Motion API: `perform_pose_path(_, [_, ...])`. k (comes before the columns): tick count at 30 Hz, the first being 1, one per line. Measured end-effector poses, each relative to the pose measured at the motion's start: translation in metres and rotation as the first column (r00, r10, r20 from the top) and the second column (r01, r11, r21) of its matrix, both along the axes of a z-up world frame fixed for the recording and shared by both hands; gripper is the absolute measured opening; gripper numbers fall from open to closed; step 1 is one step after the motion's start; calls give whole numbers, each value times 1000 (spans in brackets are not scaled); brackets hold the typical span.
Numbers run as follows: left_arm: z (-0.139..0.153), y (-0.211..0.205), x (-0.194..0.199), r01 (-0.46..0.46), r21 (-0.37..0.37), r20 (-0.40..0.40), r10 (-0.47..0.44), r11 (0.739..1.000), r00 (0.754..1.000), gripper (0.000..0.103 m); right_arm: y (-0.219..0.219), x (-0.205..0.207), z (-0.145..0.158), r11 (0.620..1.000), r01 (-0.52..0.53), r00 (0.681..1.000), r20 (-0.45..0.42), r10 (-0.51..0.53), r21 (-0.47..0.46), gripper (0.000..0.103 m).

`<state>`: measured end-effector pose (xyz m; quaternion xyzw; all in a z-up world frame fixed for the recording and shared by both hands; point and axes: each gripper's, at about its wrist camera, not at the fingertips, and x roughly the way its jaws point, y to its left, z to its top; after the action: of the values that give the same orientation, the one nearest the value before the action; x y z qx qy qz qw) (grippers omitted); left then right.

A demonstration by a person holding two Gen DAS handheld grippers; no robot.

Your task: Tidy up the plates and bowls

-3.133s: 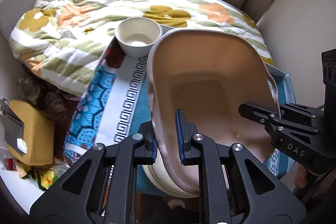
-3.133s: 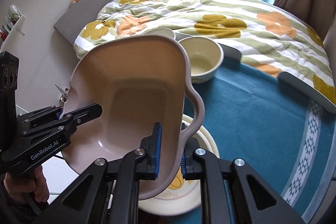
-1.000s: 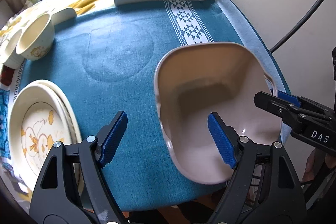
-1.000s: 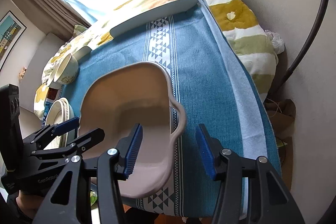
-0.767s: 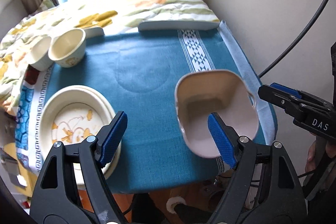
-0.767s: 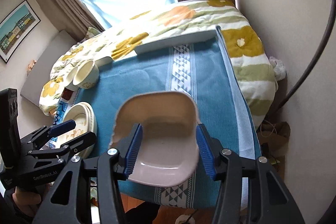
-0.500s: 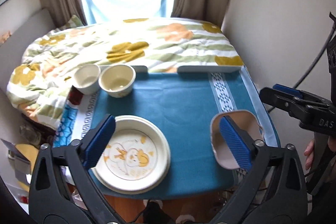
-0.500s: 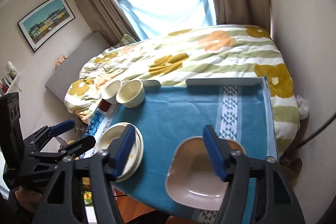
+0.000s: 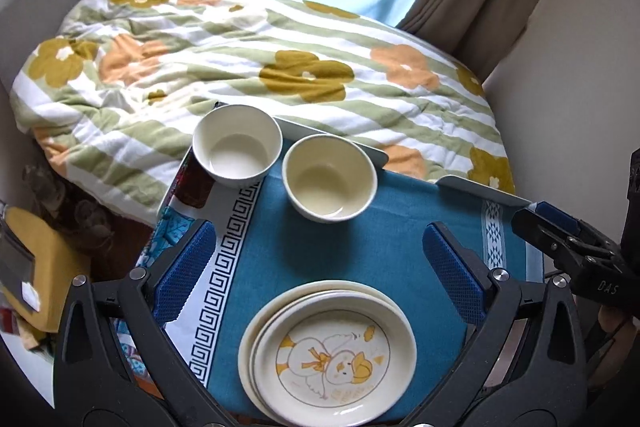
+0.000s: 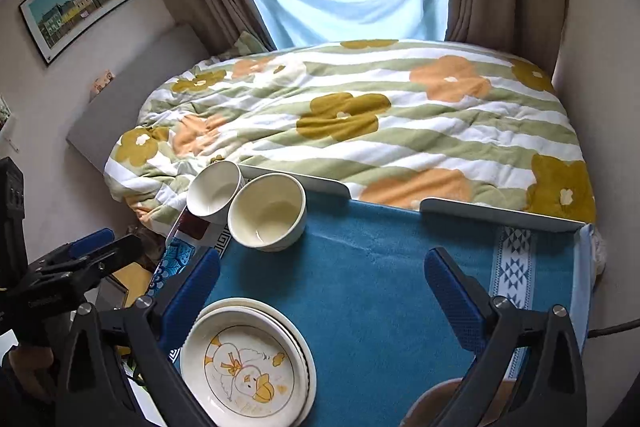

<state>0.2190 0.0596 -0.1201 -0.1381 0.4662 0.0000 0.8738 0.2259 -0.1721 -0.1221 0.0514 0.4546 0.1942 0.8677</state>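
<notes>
A stack of cream plates with a duck picture (image 9: 328,351) (image 10: 246,363) lies at the near edge of the blue cloth. A white bowl (image 9: 237,145) (image 10: 214,193) and a cream bowl (image 9: 330,177) (image 10: 267,211) stand side by side at the far left. The beige squarish dish (image 10: 434,403) shows only as a rim at the bottom of the right wrist view. My left gripper (image 9: 320,273) is open and empty above the plates. My right gripper (image 10: 320,291) is open and empty above the cloth.
The table (image 10: 500,215) has raised white rails at its far edge and a patterned cloth border (image 9: 230,247) on the left. A flowered quilt (image 10: 380,115) on a bed lies beyond. A wall (image 9: 580,47) stands to the right.
Both grippers let go of the beige dish at the table's right front, opened wide and drew back and up. The left gripper has swung left toward the plates and bowls.
</notes>
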Motion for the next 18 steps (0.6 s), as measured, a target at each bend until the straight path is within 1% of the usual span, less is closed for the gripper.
perform_pose_path(1, [-9,7,10,0,-15,-19,-1,1000,1000,103,7,10,-8,1000,0,1000,-22,0,3,102])
perform_pose_path(4, [-35,24,39,10,-52,-77,-14,999,997,102,27,35,-32,999,3,997,-83,-6,-35,102])
perform_pose_path(5, [-45,28,48,13,-63,-95,-19,998,995,101,32,43,-40,999,7,995,-102,-10,-31,102])
perform_pose_path(7, [-65,30,63,29,-90,-132,-40,995,990,96,41,58,-59,999,23,987,-156,-27,-23,102])
perform_pose_path(9, [-83,30,78,43,-107,-167,-61,993,984,82,47,70,-76,999,45,979,-199,-48,-23,102])
perform_pose_path(10, [-92,30,85,51,-116,-181,-71,992,981,79,50,74,-83,999,49,974,-218,-52,-22,101])
perform_pose_path(12, [-107,28,96,60,-127,-201,-85,990,976,66,53,82,-96,998,63,966,-253,-61,2,97])
perform_pose_path(14, [-120,26,105,65,-143,-221,-96,988,971,58,56,89,-108,996,83,953,-294,-71,28,88])
perform_pose_path(15, [-126,26,109,69,-151,-229,-102,986,968,53,58,92,-113,996,83,950,-304,-72,26,86])
perform_pose_path(17, [-135,24,117,75,-156,-244,-112,985,963,50,64,96,-121,997,71,947,-316,-65,9,71])
perform_pose_path(18, [-139,24,120,78,-163,-249,-118,984,961,50,68,98,-124,998,62,945,-322,-56,8,67])
